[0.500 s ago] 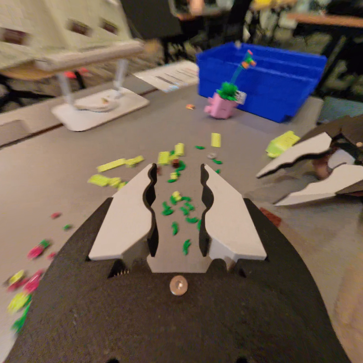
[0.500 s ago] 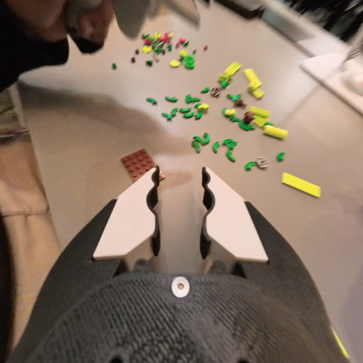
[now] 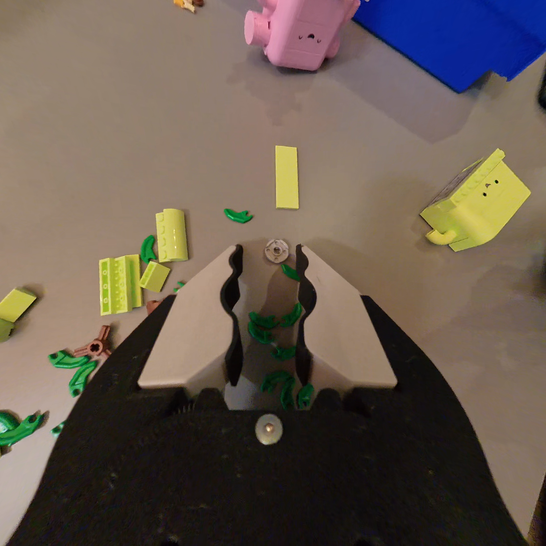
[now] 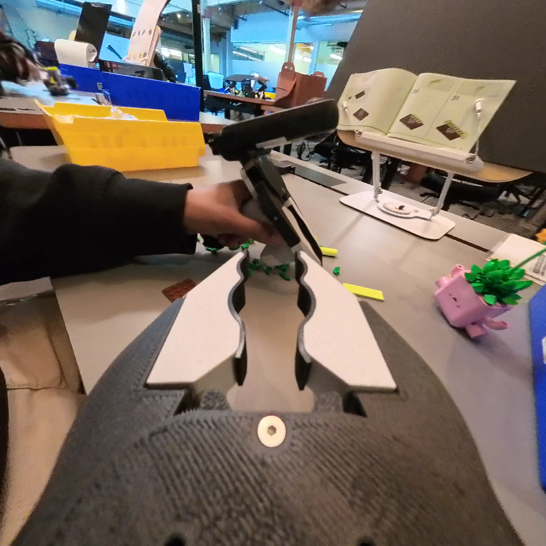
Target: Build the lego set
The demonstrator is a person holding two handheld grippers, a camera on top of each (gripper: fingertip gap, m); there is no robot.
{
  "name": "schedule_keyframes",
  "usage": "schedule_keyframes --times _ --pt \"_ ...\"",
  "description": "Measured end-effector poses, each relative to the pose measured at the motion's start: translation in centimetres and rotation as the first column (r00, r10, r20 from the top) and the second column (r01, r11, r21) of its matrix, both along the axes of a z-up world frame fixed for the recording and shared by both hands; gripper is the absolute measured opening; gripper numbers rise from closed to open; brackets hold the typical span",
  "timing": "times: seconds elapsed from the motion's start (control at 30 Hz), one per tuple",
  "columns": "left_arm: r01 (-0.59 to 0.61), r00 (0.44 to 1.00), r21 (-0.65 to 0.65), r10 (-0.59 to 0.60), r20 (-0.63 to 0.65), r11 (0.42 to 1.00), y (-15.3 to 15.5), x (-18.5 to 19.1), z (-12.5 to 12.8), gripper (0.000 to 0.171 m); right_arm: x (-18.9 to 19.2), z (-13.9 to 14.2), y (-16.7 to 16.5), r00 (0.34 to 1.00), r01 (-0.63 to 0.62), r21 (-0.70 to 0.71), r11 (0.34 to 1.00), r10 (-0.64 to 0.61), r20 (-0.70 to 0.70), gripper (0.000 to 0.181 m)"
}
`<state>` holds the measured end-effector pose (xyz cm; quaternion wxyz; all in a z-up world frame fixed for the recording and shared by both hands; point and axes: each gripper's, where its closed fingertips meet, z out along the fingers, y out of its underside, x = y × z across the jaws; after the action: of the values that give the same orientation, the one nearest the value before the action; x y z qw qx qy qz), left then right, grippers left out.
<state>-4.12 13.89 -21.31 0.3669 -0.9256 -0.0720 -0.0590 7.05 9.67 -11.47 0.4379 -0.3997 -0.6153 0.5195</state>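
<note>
Your left gripper (image 3: 269,251) tips steeply down over the grey table (image 3: 118,118), jaws parted and empty, a small grey round piece (image 3: 276,250) just between the tips and green leaf pieces (image 3: 267,325) scattered under the fingers. Your right gripper (image 4: 270,260) sits low and level, jaws likewise spread around nothing. Only its view shows your hand (image 4: 224,215) on the left tool, the brown plate (image 4: 178,289) near left, and the open instruction booklet (image 4: 425,103) far right; the lime block with a face (image 3: 475,206) shows only from the left.
</note>
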Motion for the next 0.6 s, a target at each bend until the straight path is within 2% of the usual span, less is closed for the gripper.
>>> schedule_keyframes --times 0.07,0.1,0.17,0.27,0.33,0.37,0.4,0.47,0.53,0.6 --pt "0.007 1.000 0.002 -0.007 -0.004 1.000 0.2 -0.1 0.0 0.028 0.1 -0.1 0.1 1.000 0.019 0.010 1.000 -0.019 0.003 0.029" --pt "0.011 1.000 -0.007 -0.011 -0.009 1.000 0.2 -0.1 0.0 0.016 0.1 -0.2 0.1 1.000 0.023 0.018 1.000 -0.023 0.005 0.029" --pt "0.026 1.000 0.002 -0.026 -0.012 1.000 0.2 0.0 0.3 0.014 0.0 -0.2 0.1 0.999 0.032 0.032 0.999 -0.032 0.004 0.029" --pt "0.039 0.998 0.141 -0.045 0.035 0.989 0.0 1.0 3.2 0.013 0.0 -0.2 0.2 0.999 0.042 0.038 0.998 -0.042 0.001 0.029" --pt "0.032 0.977 0.281 -0.089 0.194 0.959 -0.6 2.9 6.1 0.013 0.1 0.0 0.3 0.998 0.054 0.035 0.998 -0.053 -0.013 0.030" --pt "0.013 0.935 0.365 -0.141 0.325 0.931 -1.1 4.2 7.8 0.013 0.2 0.1 0.4 0.998 0.057 0.034 0.998 -0.056 -0.027 0.030" --pt "-0.023 0.866 0.434 -0.199 0.458 0.901 -1.8 5.4 9.5 0.012 0.4 0.4 0.3 0.997 0.053 0.035 0.998 -0.051 -0.049 0.030" --pt "-0.104 0.682 0.515 -0.316 0.660 0.851 -3.2 7.4 12.1 0.012 1.0 1.2 -0.4 0.992 0.010 0.048 0.999 -0.004 -0.124 0.029" --pt "-0.215 0.498 0.551 -0.395 0.772 0.806 -4.4 8.6 13.8 0.011 2.0 2.3 -1.8 0.977 -0.058 0.062 0.996 0.069 -0.200 0.028" --pt "-0.254 0.381 0.558 -0.449 0.809 0.790 -5.2 10.2 14.5 0.011 2.5 3.4 -1.9 0.965 -0.041 0.067 0.997 0.057 -0.258 0.026"
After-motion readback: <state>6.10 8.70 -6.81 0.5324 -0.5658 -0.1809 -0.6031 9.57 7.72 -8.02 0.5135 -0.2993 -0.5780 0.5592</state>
